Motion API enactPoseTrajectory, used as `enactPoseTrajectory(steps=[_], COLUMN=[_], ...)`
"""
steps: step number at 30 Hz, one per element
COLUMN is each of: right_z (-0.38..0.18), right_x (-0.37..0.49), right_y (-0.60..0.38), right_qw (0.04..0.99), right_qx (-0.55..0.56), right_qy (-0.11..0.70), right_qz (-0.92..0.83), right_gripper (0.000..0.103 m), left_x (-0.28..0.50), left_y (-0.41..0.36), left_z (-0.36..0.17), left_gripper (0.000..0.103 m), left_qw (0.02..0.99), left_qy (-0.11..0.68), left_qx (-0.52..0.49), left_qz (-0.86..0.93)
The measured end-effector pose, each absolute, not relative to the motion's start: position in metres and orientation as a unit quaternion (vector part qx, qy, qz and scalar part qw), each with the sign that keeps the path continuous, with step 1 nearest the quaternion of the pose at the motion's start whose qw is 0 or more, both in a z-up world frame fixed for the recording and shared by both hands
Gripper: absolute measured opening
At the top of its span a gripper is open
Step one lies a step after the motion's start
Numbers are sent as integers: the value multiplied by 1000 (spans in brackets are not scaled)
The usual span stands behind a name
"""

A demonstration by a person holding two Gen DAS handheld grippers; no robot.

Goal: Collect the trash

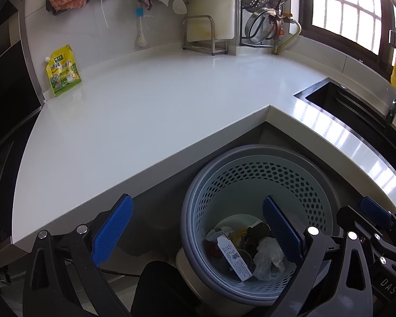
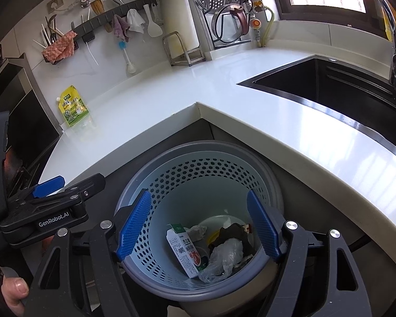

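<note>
A grey perforated trash basket (image 1: 316, 185) (image 2: 171, 185) stands on the floor in the counter's inner corner. Inside lie a white carton (image 1: 235, 257) (image 2: 187, 253), a crumpled clear plastic bag (image 1: 268, 257) (image 2: 224, 259), dark scraps and paper. My left gripper (image 1: 198, 227) is open and empty above the basket's left rim. My right gripper (image 2: 200, 227) is open and empty directly over the basket; it also shows in the left wrist view (image 1: 375, 211). A yellow-green spouted pouch (image 1: 63, 71) (image 2: 72, 107) stands on the white counter by the left wall.
The white L-shaped counter (image 1: 158, 111) (image 2: 277, 121) wraps the basket. A black sink (image 2: 330, 84) with a tap (image 2: 394, 52) is at the right. A metal rack (image 1: 206, 34), hanging cloths and utensils line the back wall. A dark stove is at the left.
</note>
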State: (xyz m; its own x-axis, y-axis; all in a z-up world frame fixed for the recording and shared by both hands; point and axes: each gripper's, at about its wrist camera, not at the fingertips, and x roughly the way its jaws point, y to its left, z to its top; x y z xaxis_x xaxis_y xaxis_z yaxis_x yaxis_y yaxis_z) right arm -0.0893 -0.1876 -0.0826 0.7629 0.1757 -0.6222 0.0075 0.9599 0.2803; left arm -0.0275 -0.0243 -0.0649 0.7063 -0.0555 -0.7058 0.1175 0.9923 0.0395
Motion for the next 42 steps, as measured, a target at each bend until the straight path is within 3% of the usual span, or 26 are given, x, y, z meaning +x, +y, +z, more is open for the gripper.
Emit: enactPoseTrajectory(steps=[42], right_z=[-85], right_x=[-90], right_y=[-177], right_qw=[929], right_qx=[128], right_qy=[344], right_qz=[48], right_gripper=[72], left_x=[-25], left_y=[-26], left_z=[-68], left_gripper=[97], left_qw=[921], left_qy=[385], left_qx=[47], left_qz=[-41])
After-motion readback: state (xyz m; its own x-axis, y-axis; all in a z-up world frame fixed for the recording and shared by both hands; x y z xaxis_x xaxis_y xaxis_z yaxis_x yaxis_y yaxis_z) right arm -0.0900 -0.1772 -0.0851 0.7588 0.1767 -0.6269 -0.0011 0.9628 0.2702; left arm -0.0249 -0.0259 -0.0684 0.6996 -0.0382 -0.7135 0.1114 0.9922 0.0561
